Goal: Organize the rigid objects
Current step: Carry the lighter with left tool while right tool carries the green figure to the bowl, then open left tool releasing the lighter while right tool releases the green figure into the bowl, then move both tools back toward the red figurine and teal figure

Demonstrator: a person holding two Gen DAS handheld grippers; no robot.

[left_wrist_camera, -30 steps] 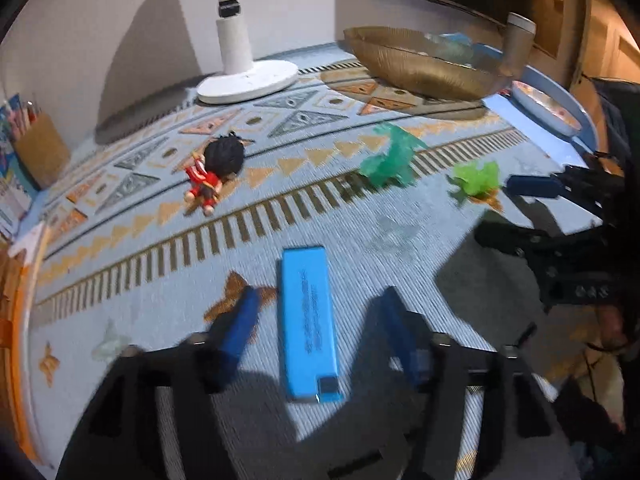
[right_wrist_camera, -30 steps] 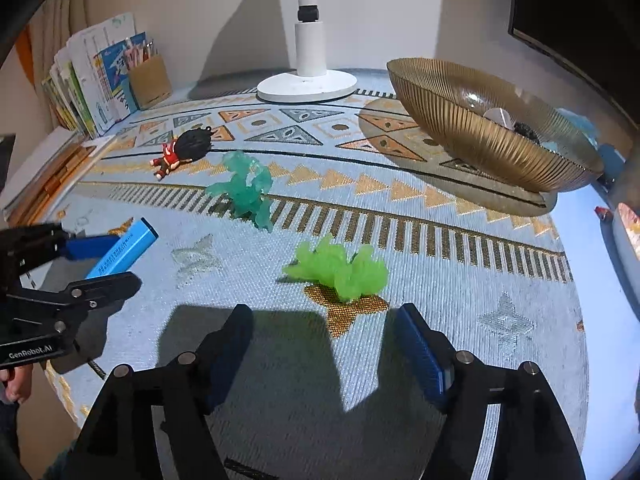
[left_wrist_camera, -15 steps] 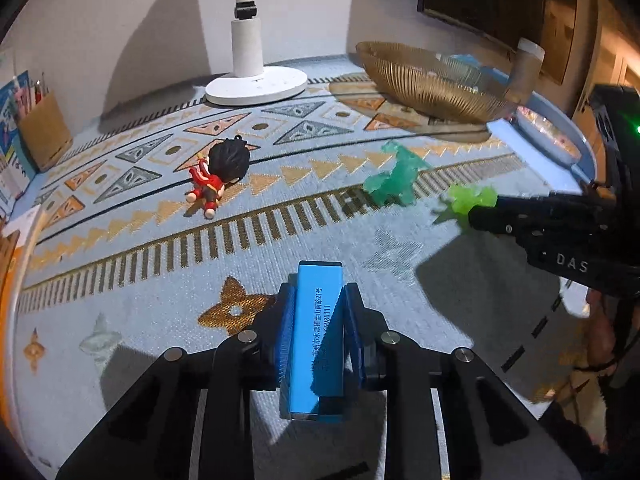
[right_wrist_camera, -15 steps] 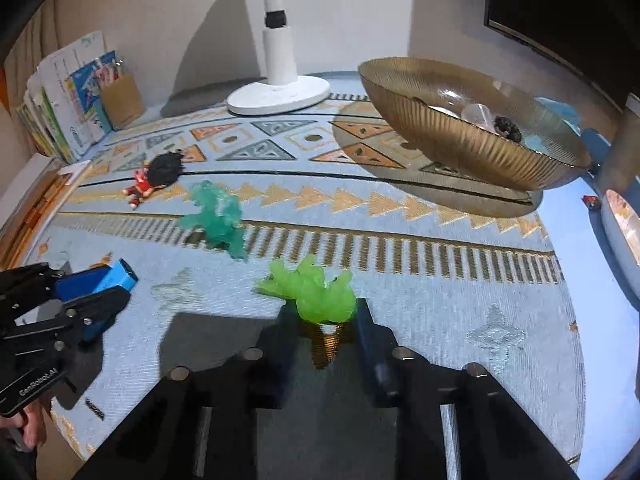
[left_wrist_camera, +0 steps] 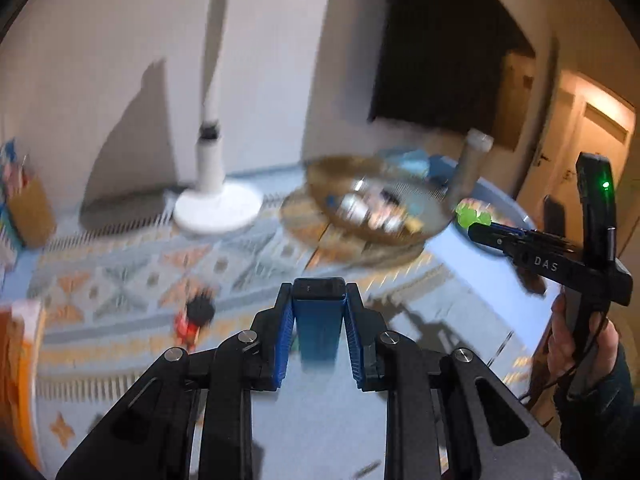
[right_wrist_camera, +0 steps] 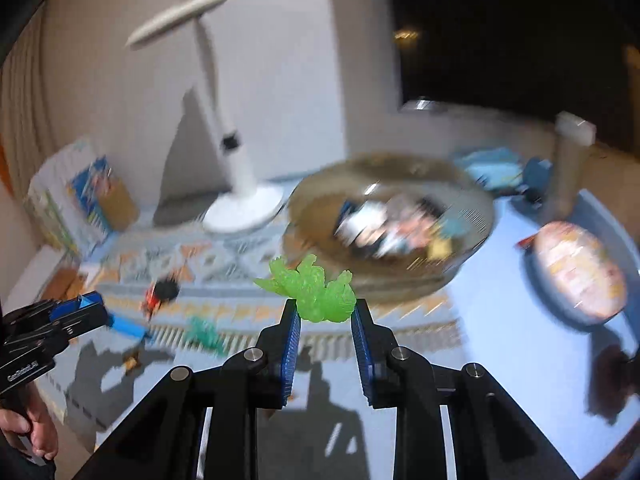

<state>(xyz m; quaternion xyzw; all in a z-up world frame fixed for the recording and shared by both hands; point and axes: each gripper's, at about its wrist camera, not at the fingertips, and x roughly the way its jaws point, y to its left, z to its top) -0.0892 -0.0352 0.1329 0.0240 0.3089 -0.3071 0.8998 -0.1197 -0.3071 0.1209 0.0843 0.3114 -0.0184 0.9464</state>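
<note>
My left gripper (left_wrist_camera: pixel 319 304) is shut on a blue rectangular box (left_wrist_camera: pixel 319 320) and holds it lifted above the patterned mat (left_wrist_camera: pixel 132 276). My right gripper (right_wrist_camera: pixel 325 312) is shut on a light green toy figure (right_wrist_camera: pixel 314 290), lifted in front of the gold bowl (right_wrist_camera: pixel 472 200), which holds several small items. The right gripper with the green figure (left_wrist_camera: pixel 472 216) also shows in the left wrist view, beside the bowl (left_wrist_camera: pixel 320 168). A red and black doll (right_wrist_camera: pixel 162 292) and a teal figure (right_wrist_camera: pixel 206 334) lie on the mat. The views are blurred.
A white lamp base (left_wrist_camera: pixel 218 210) stands at the back of the mat. Books and a brown holder (right_wrist_camera: pixel 116 200) stand at the left. A round plate (right_wrist_camera: pixel 576 272) and a cardboard tube (right_wrist_camera: pixel 568 164) are at the right.
Both grippers have lifted off the mat with their objects and swung up toward the gold bowl. A second ago both were open around the box and the green figure.
</note>
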